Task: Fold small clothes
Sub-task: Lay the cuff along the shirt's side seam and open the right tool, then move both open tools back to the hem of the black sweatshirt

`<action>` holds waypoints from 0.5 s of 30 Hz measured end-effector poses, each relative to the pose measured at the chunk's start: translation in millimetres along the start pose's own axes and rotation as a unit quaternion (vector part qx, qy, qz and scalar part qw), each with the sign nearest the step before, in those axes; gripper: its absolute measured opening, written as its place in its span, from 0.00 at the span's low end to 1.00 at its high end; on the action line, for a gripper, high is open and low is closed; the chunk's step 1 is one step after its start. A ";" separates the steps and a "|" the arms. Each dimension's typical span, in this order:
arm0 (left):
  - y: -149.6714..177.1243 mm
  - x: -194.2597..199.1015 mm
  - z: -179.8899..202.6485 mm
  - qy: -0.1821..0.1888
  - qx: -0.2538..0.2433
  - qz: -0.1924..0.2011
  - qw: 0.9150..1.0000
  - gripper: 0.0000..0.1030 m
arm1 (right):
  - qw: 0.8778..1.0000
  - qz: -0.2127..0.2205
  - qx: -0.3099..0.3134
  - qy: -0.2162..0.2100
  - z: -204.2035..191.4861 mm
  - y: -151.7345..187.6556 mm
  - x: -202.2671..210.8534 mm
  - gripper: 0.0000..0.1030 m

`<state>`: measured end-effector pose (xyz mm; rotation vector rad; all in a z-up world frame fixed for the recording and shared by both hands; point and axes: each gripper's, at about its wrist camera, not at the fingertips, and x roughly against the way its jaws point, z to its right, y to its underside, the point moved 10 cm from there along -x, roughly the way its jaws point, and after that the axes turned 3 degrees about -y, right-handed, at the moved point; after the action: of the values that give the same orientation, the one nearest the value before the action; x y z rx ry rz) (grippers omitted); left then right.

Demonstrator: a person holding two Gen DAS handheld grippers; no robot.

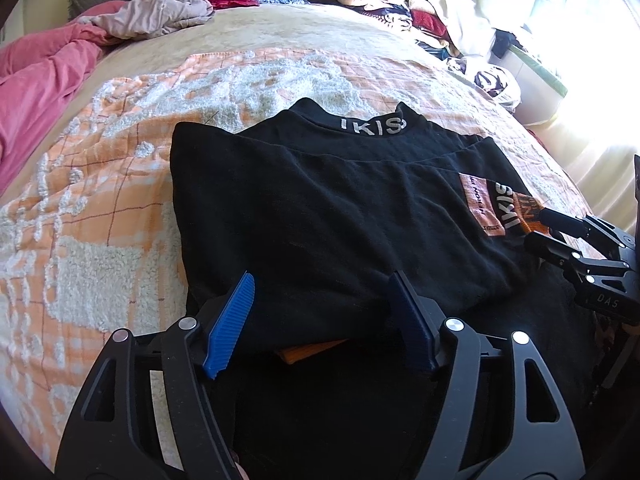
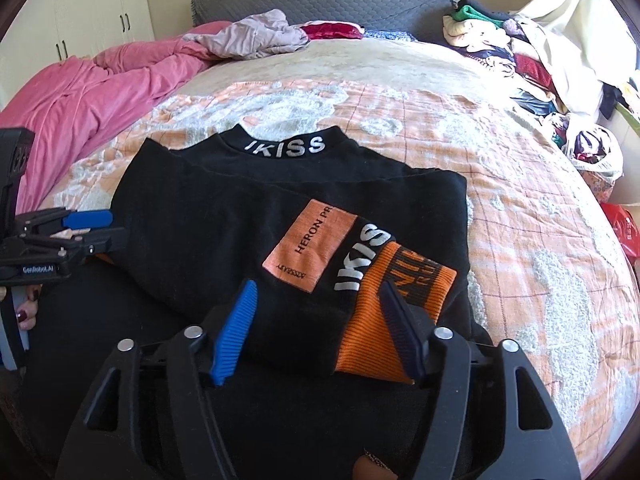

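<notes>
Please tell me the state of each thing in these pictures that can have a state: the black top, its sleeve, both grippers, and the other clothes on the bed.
black top: partly folded, flat on the blanket
orange cuff: sleeve folded across the front
left gripper: open, holding nothing
right gripper: open, holding nothing
pink quilt: crumpled
clothes pile: heaped, unsorted

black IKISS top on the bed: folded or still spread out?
Folded. The black top lies as a compact block on the bed blanket, its orange cuff laid across the front. Both grippers are open.
</notes>
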<state>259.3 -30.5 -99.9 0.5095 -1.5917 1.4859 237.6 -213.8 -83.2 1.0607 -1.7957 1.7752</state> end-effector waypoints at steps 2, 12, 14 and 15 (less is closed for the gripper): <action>0.1 1.1 1.1 0.000 -0.001 0.001 1.000 0.62 | 1.000 0.005 -0.003 0.001 1.2 -2.0 2.3 0.68; -5.5 12.5 0.1 -0.004 0.006 0.012 1.000 0.71 | 0.999 0.031 -0.014 0.009 4.6 -10.3 13.3 0.89; -6.9 16.3 0.2 -0.005 0.007 0.016 1.000 0.72 | 0.999 0.037 -0.016 0.008 5.0 -12.5 16.8 0.90; -8.1 19.3 0.5 -0.007 0.006 0.019 1.000 0.72 | 0.999 0.040 -0.016 0.008 5.4 -13.2 18.5 0.90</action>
<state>255.2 -27.6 -79.6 0.5006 -1.6112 1.5240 236.9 -222.1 -61.4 0.9726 -1.8757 1.7884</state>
